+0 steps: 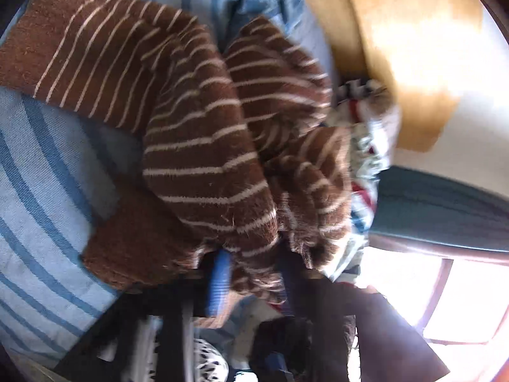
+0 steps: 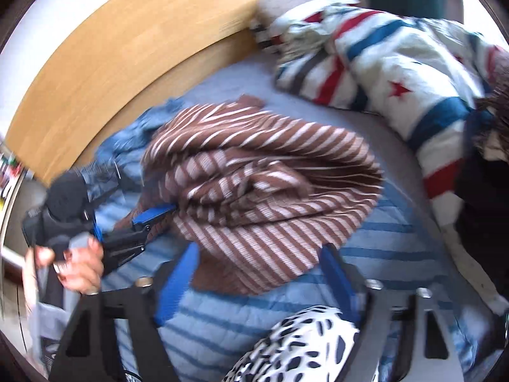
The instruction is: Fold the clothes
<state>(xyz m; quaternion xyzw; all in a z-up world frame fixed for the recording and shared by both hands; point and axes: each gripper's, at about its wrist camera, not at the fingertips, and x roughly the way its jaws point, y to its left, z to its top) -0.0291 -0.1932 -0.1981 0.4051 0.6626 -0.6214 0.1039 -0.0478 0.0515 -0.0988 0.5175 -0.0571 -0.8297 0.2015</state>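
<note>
Step in hand, as judged: gathering and lifting the brown striped garment (image 2: 261,172) ahead of a fold. It lay bunched in a heap mid-bed on the blue-striped cover (image 2: 381,254), not yet flat.

Left gripper (image 1: 251,273): jaws nearly closed, a fold of the striped knit pinched between the blue pads. In the right wrist view the same gripper (image 2: 156,215) came in from the left, its tip buried in the garment's left edge, a hand (image 2: 76,267) on the handle.

Right gripper (image 2: 264,280): jaws wide, nothing held; the garment's near edge sat between the fingers without either pad pressing on it.

Next move, likely: right gripper to close on that near edge, then both to draw the cloth apart and lay it flat. Heavy bunching; true corners or hem could not be told.

Surface: soft bed, striped cover. Blue denim piece (image 2: 133,140) far left of the heap. Red-white-blue starred bedding (image 2: 397,73) piled far right. Black-and-white spotted fabric (image 2: 302,343) nearest. Wooden headboard (image 2: 111,73) along the far side; bright window (image 1: 445,293) to the right. Both views motion-blurred.
</note>
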